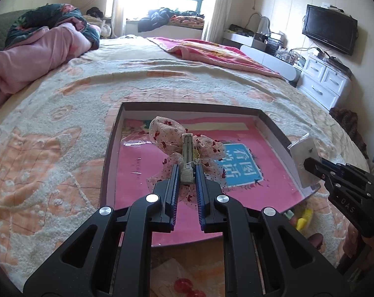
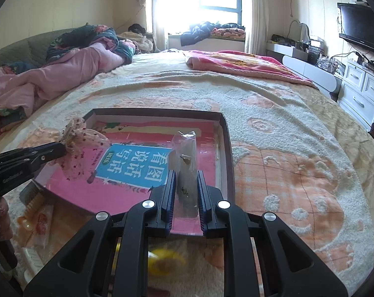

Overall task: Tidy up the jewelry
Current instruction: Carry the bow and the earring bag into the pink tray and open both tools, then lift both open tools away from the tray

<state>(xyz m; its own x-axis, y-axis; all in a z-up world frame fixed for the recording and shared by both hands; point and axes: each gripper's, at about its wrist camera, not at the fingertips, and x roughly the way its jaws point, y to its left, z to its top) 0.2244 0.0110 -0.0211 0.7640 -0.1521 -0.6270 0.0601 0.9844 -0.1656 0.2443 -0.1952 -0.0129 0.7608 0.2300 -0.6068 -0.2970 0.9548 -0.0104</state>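
My left gripper (image 1: 187, 170) is shut on a hair clip with a pink dotted mesh bow (image 1: 187, 143), held above a shallow dark-rimmed box (image 1: 187, 106) with a pink printed bottom. The bow also shows in the right wrist view (image 2: 80, 143) at the left gripper's tip (image 2: 60, 148). My right gripper (image 2: 186, 175) is shut on a clear packet holding small earrings on a card (image 2: 185, 158), held over the box's right part (image 2: 225, 148). In the left wrist view the packet (image 1: 301, 158) sits in the right gripper (image 1: 308, 165) at the box's right edge.
The box lies on a bed with a cream and orange blanket (image 2: 285, 123). Pink quilts (image 2: 63, 74) are piled far left. Yellow items (image 1: 303, 219), a comb (image 2: 33, 208) and other small things lie near the box's near edge. White drawers (image 2: 362, 91) and a TV (image 2: 360, 27) stand at right.
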